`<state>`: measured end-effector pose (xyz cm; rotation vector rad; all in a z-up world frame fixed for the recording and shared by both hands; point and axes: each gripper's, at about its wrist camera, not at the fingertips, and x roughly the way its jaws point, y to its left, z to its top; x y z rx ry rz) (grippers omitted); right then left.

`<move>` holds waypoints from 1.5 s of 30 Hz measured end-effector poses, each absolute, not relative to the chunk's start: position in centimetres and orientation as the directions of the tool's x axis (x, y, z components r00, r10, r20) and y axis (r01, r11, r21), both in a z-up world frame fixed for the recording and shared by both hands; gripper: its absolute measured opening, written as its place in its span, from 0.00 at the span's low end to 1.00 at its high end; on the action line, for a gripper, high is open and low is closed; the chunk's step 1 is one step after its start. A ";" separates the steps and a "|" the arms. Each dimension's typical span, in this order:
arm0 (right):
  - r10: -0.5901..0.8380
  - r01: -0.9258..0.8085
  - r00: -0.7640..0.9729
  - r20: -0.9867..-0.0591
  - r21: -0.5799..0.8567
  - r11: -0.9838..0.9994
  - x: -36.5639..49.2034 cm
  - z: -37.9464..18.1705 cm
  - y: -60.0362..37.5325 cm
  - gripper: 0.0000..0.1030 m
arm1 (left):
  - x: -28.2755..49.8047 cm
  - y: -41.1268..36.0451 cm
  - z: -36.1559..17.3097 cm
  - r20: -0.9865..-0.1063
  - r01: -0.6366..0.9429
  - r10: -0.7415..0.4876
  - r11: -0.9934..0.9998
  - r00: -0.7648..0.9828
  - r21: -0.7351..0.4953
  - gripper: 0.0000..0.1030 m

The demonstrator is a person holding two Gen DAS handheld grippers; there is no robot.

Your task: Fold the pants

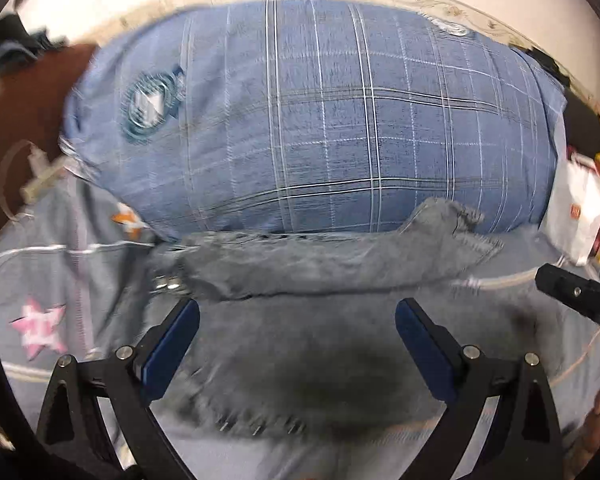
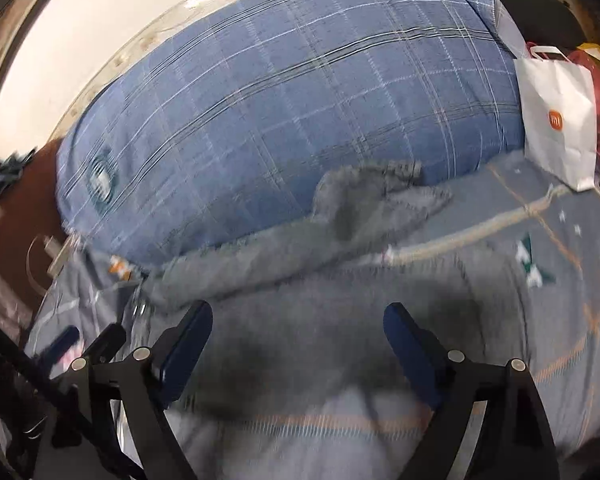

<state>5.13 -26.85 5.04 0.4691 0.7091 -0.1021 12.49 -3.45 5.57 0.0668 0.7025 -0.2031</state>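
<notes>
Grey jeans [image 1: 320, 272] lie spread on the bed, their far edge bunched against a blue plaid pillow [image 1: 320, 120]. They also show in the right wrist view [image 2: 320, 280]. My left gripper [image 1: 298, 312] is open and empty, its blue-padded jaws wide apart just above the jeans. My right gripper [image 2: 298, 316] is also open and empty over the jeans. The tip of the right gripper shows at the right edge of the left wrist view [image 1: 572, 292]. Both views are motion-blurred.
The blue plaid pillow [image 2: 292, 112] fills the far side against a white wall. A white paper bag [image 2: 560, 120] stands at the right with red items behind it. The grey bedsheet [image 1: 40, 280] has star prints. A brown surface [image 1: 24, 112] lies at the left.
</notes>
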 end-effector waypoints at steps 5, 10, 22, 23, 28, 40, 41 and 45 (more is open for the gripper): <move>0.035 0.350 0.729 -0.684 0.416 0.839 12.6 4.7 -31.8 0.89 | 16.5 -2.5 1.8 -0.663 0.083 -0.109 0.994 0.741 -0.070 0.96; 0.004 0.436 0.666 -0.746 0.394 0.809 23.4 2.1 -36.0 0.91 | 16.7 -1.4 -0.4 -0.674 -0.020 -0.009 0.999 0.739 -0.036 0.96; 0.088 0.629 0.431 -0.898 0.369 0.685 34.1 -7.1 -41.8 0.34 | 15.7 -4.0 0.2 -0.644 0.074 -0.060 0.997 0.762 -0.006 0.96; 0.104 0.627 0.415 -0.904 0.366 0.688 34.1 -7.4 -42.1 0.17 | 15.7 -4.3 0.2 -0.651 0.088 -0.066 0.996 0.756 0.001 0.96; 0.122 0.581 0.496 -0.860 0.434 0.689 30.3 -3.8 -42.0 0.08 | 15.6 -4.1 0.9 -0.638 0.101 -0.090 0.995 0.765 -0.019 0.96; 0.238 0.490 0.609 -0.757 0.594 0.638 10.8 -5.6 -34.3 0.04 | 16.0 -5.9 1.6 -0.712 0.274 -0.333 0.940 0.619 -0.202 0.96; 0.234 0.500 0.609 -0.758 0.596 0.628 10.2 -6.2 -34.3 0.04 | 16.7 -6.6 1.5 -0.737 0.280 -0.336 0.938 0.587 -0.206 0.96; 0.260 0.462 0.662 -0.703 0.656 0.597 9.5 -6.1 -35.3 0.04 | 20.0 -9.8 1.3 -0.791 0.307 -0.390 0.913 0.471 -0.267 0.96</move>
